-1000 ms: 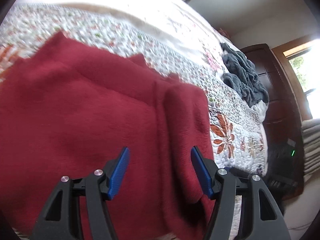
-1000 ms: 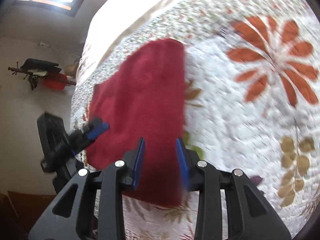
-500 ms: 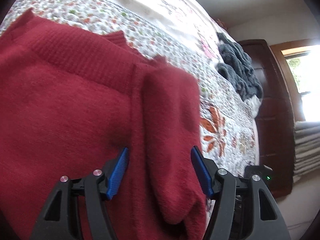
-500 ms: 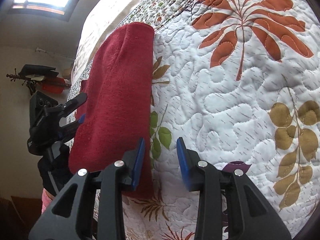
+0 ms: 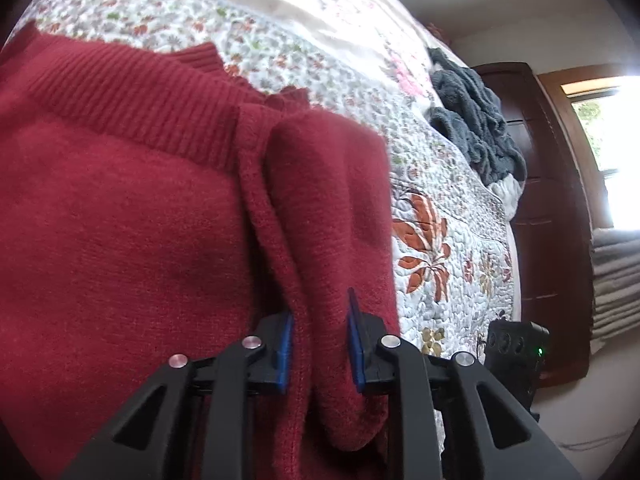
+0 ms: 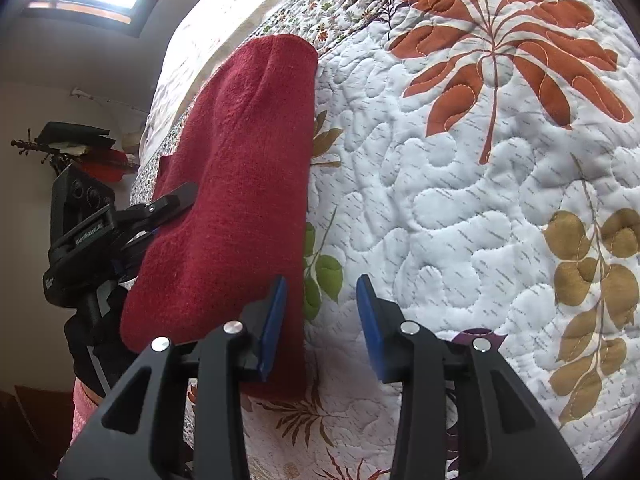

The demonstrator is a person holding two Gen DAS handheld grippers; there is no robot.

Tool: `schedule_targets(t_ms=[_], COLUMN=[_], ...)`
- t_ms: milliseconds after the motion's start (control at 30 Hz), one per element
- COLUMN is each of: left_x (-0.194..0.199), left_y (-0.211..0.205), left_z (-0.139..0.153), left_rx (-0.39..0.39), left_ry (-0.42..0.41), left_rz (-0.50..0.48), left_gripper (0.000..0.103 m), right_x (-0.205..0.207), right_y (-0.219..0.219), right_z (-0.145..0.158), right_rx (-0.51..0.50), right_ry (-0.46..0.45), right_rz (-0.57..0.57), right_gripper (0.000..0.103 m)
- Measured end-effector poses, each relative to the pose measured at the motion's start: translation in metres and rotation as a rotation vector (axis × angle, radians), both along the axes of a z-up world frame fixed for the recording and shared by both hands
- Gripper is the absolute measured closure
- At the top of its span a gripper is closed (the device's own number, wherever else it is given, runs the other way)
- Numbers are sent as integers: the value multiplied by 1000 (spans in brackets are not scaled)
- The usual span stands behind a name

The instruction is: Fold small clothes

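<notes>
A dark red knit sweater [image 5: 120, 220] lies on the quilted bed, its ribbed hem toward the far side and a sleeve folded lengthwise along its right edge. My left gripper [image 5: 320, 344] is closed in on that folded sleeve, with thick fabric filling the gap between the blue pads. In the right wrist view the sweater [image 6: 240, 160] is a long red strip, with the left gripper [image 6: 160, 208] at its left side. My right gripper [image 6: 320, 320] stands open just off the sweater's right edge, above the quilt. Its left finger overlaps the red fabric and nothing sits between the pads.
The floral quilt [image 6: 460, 220] stretches away to the right of the sweater. A crumpled grey blanket [image 5: 476, 128] lies at the far end of the bed. A dark wooden dresser [image 5: 548, 200] stands beyond it, with a black device [image 5: 516, 348] near the floor and stacked folded linens [image 5: 616, 280] beside them.
My left gripper moved in over the folded sleeve and narrowed from wide open onto the fabric. My right gripper slid off the sweater to the right, over the quilt.
</notes>
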State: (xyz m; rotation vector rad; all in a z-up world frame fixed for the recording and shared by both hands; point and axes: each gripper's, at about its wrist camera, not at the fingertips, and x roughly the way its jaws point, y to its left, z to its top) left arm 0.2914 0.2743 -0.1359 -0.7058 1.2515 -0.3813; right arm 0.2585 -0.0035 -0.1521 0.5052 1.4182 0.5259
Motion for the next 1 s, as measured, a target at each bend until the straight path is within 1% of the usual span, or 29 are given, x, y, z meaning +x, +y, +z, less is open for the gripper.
schedule_targets(t_ms=[33,67,133,167,200,233,333,500,633,733,900,1000], left_x=[2,4,4,3,2,0,-5,-13,-21,-24,-31,-35], left_y=[0,-1,-1,-1,-1,-2,-5,7,22,34,73,100], left_z=[-4,-8,-11,-11,-10,-8,5,31,57,70,89,102], left_rx=[-5,-7,-13,-19,-19,-17,2,-49,-50,-28,-14,16], left_ry=[17,29,39,36,30,12,-38,-118,-178,-203,-237,-257], left_rz=[7,13,23,28,29,25,27,71,74,73,116,148], left_gripper=[72,70,70,72,80,85,88,89,89,89,89,89], right_x=[0,-1,-2,-3,-4,-5,-8,-11,-13,-14,-17,-18], right_y=[0,-1,-1,-2,-3,-3,-6,-1,8,15,29,38], right_z=[-1,-1,-2,-2,-2,-1,2,19,34,40,44,45], right_rx=[-1,-2,-8,-12,-15,-18,-20,-34,-34,-24,-26,-35], right_ry=[2,3,3,2,1,0,-6,-49,-81,-94,-112,-122], right_rz=[1,1,2,4,4,1,-3,13,32,47,86,108], right_gripper=[66,66,66,66,66,66,66,66,66,66,66,66])
